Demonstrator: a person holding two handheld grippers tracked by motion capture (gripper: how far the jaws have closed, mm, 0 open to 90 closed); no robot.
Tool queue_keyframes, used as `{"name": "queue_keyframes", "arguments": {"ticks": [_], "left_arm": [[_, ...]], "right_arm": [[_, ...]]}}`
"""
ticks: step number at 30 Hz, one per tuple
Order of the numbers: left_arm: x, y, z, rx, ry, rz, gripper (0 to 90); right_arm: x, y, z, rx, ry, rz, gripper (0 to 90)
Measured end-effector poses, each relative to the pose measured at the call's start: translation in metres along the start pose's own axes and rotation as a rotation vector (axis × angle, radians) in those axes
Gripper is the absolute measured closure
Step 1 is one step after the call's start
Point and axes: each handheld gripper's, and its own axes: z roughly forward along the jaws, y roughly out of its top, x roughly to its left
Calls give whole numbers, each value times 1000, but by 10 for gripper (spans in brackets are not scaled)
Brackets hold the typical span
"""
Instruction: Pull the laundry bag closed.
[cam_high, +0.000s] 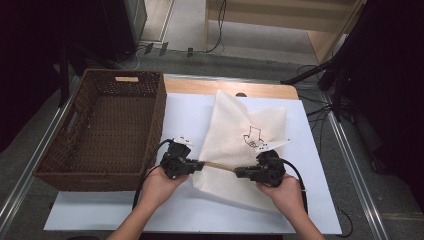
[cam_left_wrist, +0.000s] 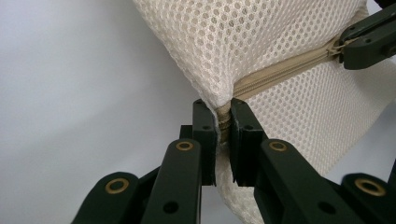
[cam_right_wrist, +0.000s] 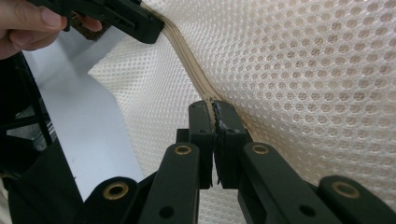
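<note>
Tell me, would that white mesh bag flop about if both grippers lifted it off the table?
Probably floppy: the mesh bag is thin netting that already creases and sags away from the zipper. It is likely light too, since it lies flat. The zipper edge seems the firmest part, which may be why the left gripper and right gripper pinch there.

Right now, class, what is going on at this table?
A person holds a gripper in each hand and works on a white mesh bag lying on a white sheet. The left gripper is shut on one end of the bag's tan zipper; the right gripper is shut on the zipper farther along, so it is stretched between them. An empty brown wicker basket stands to the left.
</note>
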Motion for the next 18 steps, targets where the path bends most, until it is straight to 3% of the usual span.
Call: {"name": "queue_keyframes", "arguments": {"ticks": [18], "left_arm": [[0, 2, 4, 9, 11, 12, 828]], "right_arm": [[-5, -5, -18, 4, -5, 12, 881]]}}
